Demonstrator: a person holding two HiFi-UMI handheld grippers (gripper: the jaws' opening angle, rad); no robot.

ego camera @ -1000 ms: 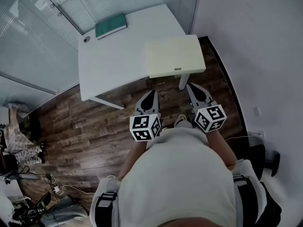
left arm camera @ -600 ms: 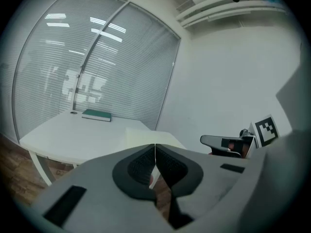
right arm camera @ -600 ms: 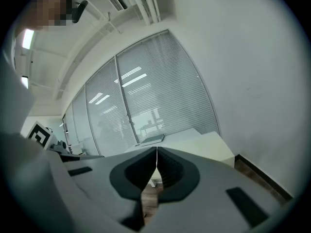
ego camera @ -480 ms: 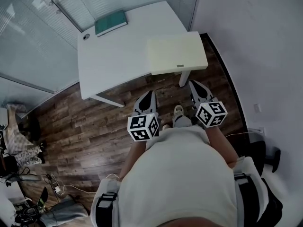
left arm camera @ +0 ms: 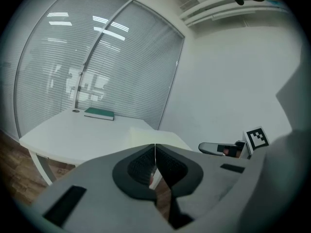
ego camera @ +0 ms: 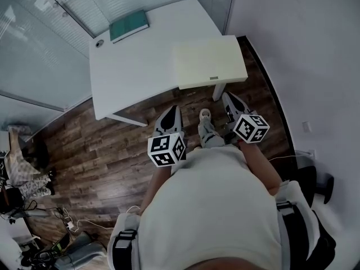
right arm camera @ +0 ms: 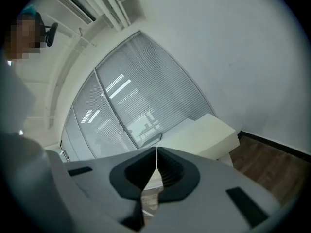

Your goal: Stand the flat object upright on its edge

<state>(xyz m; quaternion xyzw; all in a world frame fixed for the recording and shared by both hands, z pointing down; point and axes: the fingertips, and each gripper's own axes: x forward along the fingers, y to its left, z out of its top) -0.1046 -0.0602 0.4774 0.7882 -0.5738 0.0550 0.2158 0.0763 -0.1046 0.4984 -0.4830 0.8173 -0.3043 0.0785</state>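
Note:
A flat green book (ego camera: 128, 28) lies on the far corner of the white table (ego camera: 140, 72), by the glass wall; the left gripper view shows the book (left arm camera: 99, 113) lying flat as well. Both grippers hang over the wooden floor in front of the table, well short of the book. My left gripper (ego camera: 172, 113) is shut with nothing in it, its jaws meeting in its own view (left arm camera: 155, 148). My right gripper (ego camera: 229, 98) is also shut and empty, its jaws closed in its own view (right arm camera: 156, 154), near the cream block.
A cream rectangular block (ego camera: 208, 64) sits at the table's near right corner, over a white leg (ego camera: 218, 91). A white wall runs along the right, glass partitions with blinds behind the table. The person's shoe (ego camera: 207, 129) is between the grippers. Clutter and cables lie at the lower left.
The person has stepped toward the table, one shoe now showing between the grippers. Both grippers have sunk a little, and the right one has rolled. Both stay shut.

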